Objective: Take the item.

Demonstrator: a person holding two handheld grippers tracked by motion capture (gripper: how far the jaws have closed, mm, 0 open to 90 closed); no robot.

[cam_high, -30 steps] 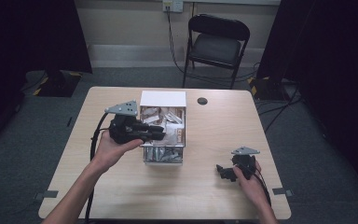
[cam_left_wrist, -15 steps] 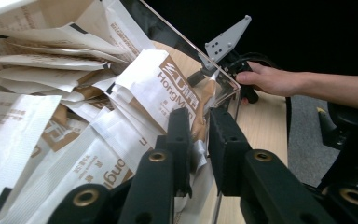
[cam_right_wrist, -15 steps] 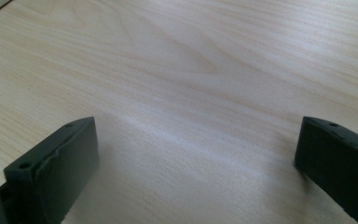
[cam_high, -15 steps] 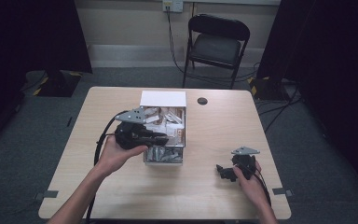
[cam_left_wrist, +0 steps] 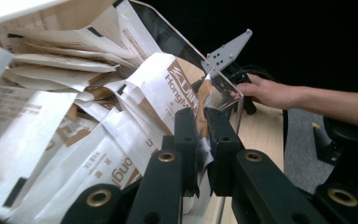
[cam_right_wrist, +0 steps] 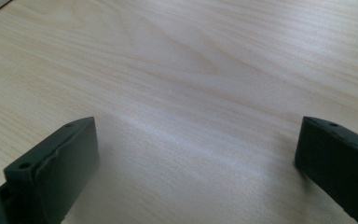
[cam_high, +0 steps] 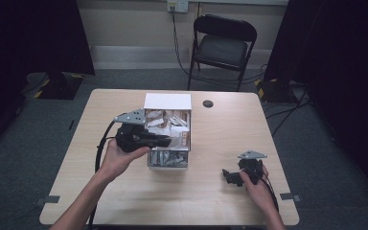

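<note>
Clear box (cam_high: 167, 158) of paper sachets sits mid-table, white lid (cam_high: 167, 101) standing up at its far side. Inside: white/brown packets (cam_left_wrist: 74, 140) w/ printed text, piled loose. Left gripper (cam_high: 165, 140) reaches into the box from its left side, jaws nearly together, pinching the edge of one brown-white sachet (cam_left_wrist: 186, 88) right at the box's clear wall; in left gripper view the paper sits betw. the two black jaws. Left hand (cam_high: 120, 155) wraps the gripper body just left of the box, grey plate on top, cable trailing off toward table's near-left edge.

Right gripper (cam_high: 230, 176) is well apart from the box, to its right and nearer the person, low over bare wood table (cam_high: 220, 129). Jaws spread wide in right gripper view, nothing betw. them but wood grain (cam_right_wrist: 191, 93). Right hand (cam_high: 256, 184) holds it from behind.

Small dark round thing (cam_high: 208, 103) on table, right of box's far end. Folding chair (cam_high: 223, 45) beyond the table, behind the box.
</note>
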